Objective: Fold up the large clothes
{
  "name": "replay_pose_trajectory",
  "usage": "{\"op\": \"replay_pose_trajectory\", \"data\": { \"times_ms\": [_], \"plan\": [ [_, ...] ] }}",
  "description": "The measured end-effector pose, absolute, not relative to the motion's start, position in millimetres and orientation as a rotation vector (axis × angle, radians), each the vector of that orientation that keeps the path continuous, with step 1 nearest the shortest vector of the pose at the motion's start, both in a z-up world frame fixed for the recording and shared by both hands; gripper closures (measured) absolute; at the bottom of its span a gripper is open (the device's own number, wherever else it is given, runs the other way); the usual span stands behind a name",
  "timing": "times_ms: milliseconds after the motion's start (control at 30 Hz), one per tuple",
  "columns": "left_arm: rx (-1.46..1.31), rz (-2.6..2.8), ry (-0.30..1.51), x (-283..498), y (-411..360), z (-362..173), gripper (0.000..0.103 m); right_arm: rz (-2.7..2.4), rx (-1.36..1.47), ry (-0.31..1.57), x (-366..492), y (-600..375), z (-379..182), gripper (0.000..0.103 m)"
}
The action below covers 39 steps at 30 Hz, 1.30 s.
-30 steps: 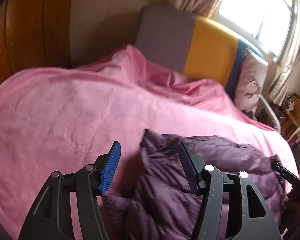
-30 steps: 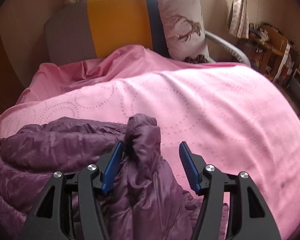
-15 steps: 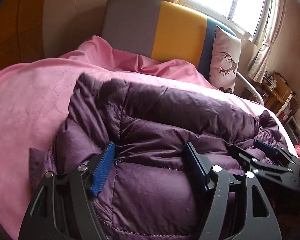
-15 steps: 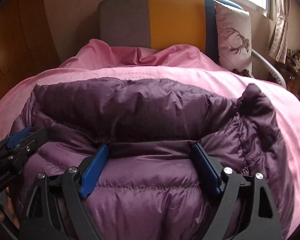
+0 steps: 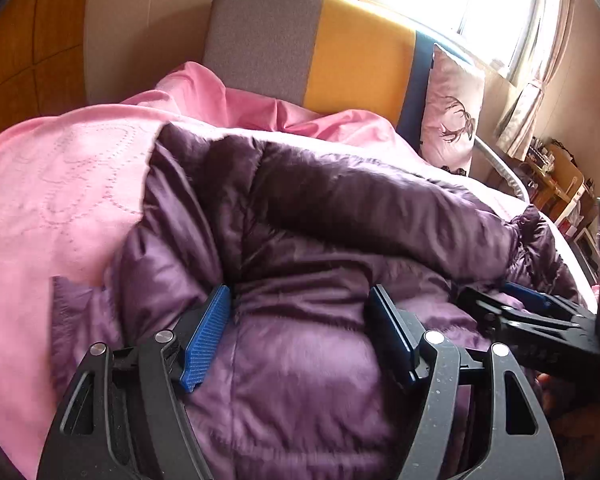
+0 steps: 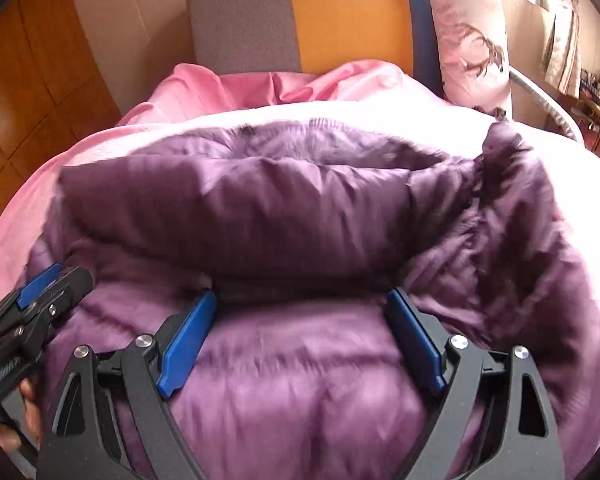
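Your left gripper (image 5: 300, 332) gapes over the jacket (image 5: 340, 220); right gripper (image 6: 300, 336) opening, unclamped: the 12 o'clock fold may spring back.

Blown-out window (image 5: 452, 8) glare, soft daylight, slight motion blur, fisheye-bent edges.

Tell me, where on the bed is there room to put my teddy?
Free: the pink blanket left of the purple jacket, and the strip between the jacket and the headboard. Also the blanket right of the jacket in the right view. Crowded: the near edge, where both claws sit over the jacket.
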<state>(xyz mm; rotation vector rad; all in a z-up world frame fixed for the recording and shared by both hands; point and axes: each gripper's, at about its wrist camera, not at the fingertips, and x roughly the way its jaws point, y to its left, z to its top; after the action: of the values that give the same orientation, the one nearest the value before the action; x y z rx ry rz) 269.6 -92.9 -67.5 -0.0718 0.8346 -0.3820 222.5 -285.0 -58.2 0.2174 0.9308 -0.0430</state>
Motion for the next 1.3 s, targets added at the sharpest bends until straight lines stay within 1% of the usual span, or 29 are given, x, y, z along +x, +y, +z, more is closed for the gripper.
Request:
{"op": "replay_pose_trajectory", "data": {
  "times_ms": [167, 333, 400, 500, 567, 633, 767, 900, 967, 1000, 1067, 1233, 1300],
  "plan": [
    [-0.121, -0.395, 0.785, 246, -92, -41, 0.033, -0.056, 0.307, 0.857, 167, -321, -33, 0.012],
    [-0.036, -0.473, 0.769, 247, -133, -26, 0.033, -0.093, 0.390, 0.829, 131, -357, -33, 0.012],
    [-0.010, -0.483, 0.801, 259, -155, -30, 0.033, -0.117, 0.393, 0.846, 126, -361, -41, 0.012],
    [0.021, -0.468, 0.893, 283, -178, -48, 0.033, -0.105, 0.398, 0.857, 124, -368, -54, 0.012],
    [0.039, -0.445, 0.934, 293, -185, -62, 0.033, -0.107, 0.366, 0.855, 122, -367, -63, 0.012],
    [0.056, -0.437, 0.953, 297, -188, -76, 0.033, -0.097, 0.395, 0.849, 121, -370, -73, 0.012],
    [0.073, -0.442, 0.944, 291, -188, -84, 0.032, -0.092, 0.388, 0.857, 122, -370, -77, 0.011],
    [0.054, -0.437, 0.917, 273, -177, -66, 0.032, -0.074, 0.402, 0.859, 121, -373, -72, 0.010],
    [0.054, -0.434, 0.872, 259, -170, -54, 0.027, -0.076, 0.386, 0.859, 115, -372, -63, 0.005],
    [0.050, -0.437, 0.844, 249, -165, -47, 0.026, -0.085, 0.385, 0.852, 109, -372, -58, 0.003],
    [0.061, -0.449, 0.800, 234, -157, -36, 0.026, -0.104, 0.399, 0.823, 92, -374, -48, 0.002],
    [0.045, -0.452, 0.741, 205, -133, -18, 0.026, -0.085, 0.606, 0.792, 48, -401, -46, 0.002],
    [0.033, -0.432, 0.731, 197, -123, -13, 0.020, -0.091, 0.692, 0.788, 35, -411, -52, 0.002]
  ]
}}
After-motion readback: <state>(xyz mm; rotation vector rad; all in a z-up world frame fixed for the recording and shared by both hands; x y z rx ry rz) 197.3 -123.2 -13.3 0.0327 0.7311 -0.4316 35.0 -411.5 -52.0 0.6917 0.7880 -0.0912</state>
